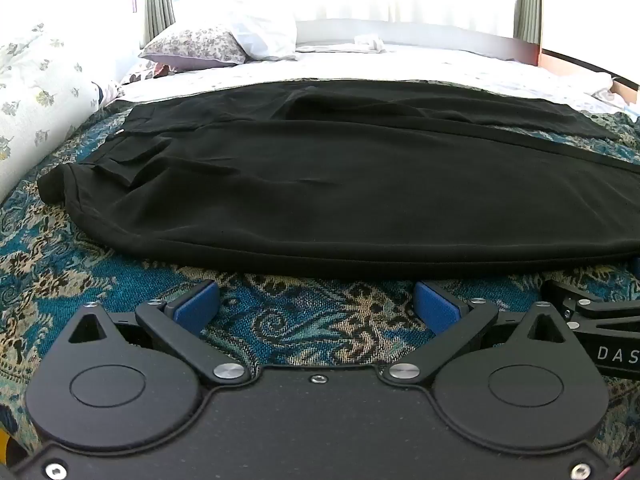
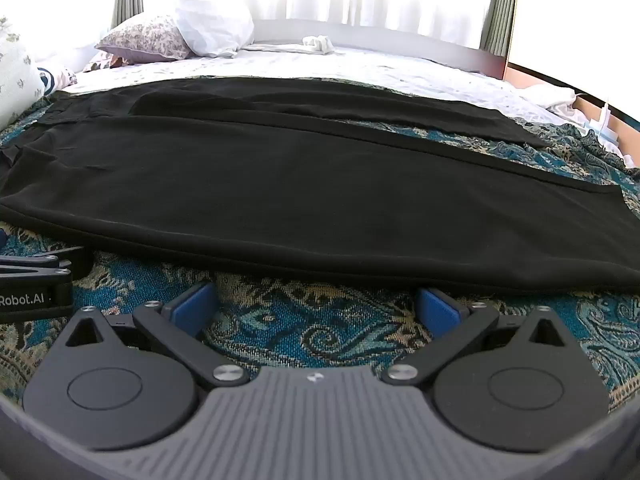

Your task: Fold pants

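Observation:
Black pants (image 1: pixel 340 184) lie flat across a patterned blue bedspread (image 1: pixel 304 320), waistband to the left, legs running right; they also show in the right wrist view (image 2: pixel 320 192). My left gripper (image 1: pixel 316 304) is open and empty, just short of the near leg's edge. My right gripper (image 2: pixel 316 306) is open and empty, also just short of that edge, further toward the leg ends. The right gripper's body shows at the right edge of the left wrist view (image 1: pixel 592 316), and the left gripper's body at the left edge of the right wrist view (image 2: pixel 36 284).
Floral pillows (image 1: pixel 196 46) and a white pillow (image 1: pixel 264 36) lie at the bed's far left. A white sheet (image 1: pixel 400 64) covers the far half. A floral quilt roll (image 1: pixel 36 92) lies at left. A bright curtained window is behind.

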`<action>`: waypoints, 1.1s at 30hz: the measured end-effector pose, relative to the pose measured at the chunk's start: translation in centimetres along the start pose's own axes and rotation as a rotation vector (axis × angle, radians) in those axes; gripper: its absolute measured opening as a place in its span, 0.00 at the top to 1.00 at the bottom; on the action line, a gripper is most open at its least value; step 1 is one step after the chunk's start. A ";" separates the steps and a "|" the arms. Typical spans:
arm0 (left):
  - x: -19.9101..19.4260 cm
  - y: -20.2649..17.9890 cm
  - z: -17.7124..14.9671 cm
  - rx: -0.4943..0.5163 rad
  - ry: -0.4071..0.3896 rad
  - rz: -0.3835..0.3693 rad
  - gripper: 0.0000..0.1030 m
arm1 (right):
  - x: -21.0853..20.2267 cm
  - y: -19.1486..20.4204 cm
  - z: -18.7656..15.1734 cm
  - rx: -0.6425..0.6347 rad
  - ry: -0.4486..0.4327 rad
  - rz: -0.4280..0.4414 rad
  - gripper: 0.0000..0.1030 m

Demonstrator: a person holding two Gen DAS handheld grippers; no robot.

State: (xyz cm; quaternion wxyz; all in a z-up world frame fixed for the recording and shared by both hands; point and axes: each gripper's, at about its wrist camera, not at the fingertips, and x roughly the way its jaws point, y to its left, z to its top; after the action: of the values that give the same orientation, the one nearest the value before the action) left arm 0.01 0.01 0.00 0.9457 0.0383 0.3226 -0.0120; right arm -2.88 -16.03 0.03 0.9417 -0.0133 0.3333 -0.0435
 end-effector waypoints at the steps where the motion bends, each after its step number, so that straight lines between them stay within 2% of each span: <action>1: 0.0 -0.1 0.0 0.009 -0.004 0.006 0.00 | 0.0 0.0 0.0 0.002 0.000 0.002 0.00; 33: 0.0 0.0 0.0 -0.006 -0.001 -0.005 0.00 | 0.0 0.0 -0.1 -0.003 -0.006 -0.003 0.00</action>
State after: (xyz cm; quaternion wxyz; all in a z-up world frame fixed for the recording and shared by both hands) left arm -0.01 0.03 -0.01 0.9460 0.0344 0.3221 -0.0133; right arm -2.98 -15.98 -0.06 0.9427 -0.0151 0.3304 -0.0442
